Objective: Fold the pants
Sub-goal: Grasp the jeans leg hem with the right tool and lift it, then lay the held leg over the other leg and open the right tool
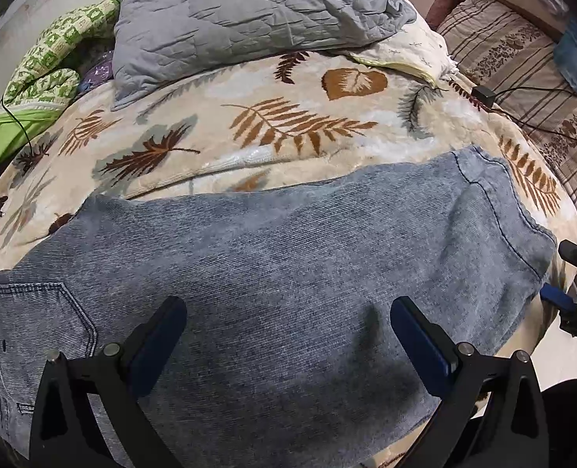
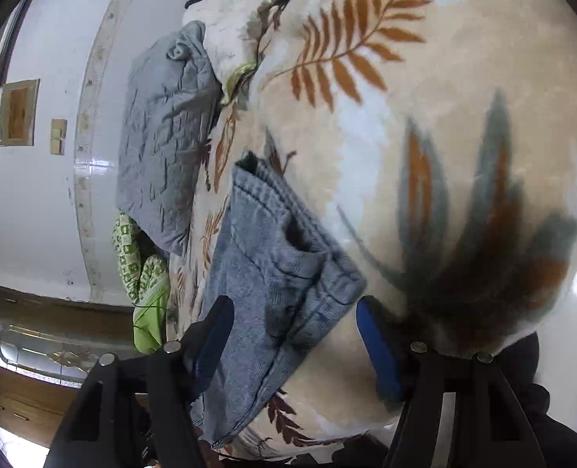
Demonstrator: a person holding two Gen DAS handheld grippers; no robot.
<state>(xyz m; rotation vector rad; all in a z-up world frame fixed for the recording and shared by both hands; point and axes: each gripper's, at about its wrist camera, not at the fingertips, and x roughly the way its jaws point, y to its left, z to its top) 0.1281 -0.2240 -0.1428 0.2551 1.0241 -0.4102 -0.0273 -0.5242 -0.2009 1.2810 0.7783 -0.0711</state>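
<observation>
Leaf-print blanket (image 1: 288, 124) bears flat jeans (image 1: 280, 257).

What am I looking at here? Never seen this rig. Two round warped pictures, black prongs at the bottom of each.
No robot: a person holds a two-finger gripper in each hand, each with a fisheye camera looking along its fingers, hence the warp. The prongs are those fingers. The left gripper hangs open over grey-blue pants spread flat on a leaf-print blanket. The right gripper is open at the pants' hem end, cloth between the fingers but not pinched. Nothing is held. Further back lie a grey quilted pillow and a green patterned cloth.
</observation>
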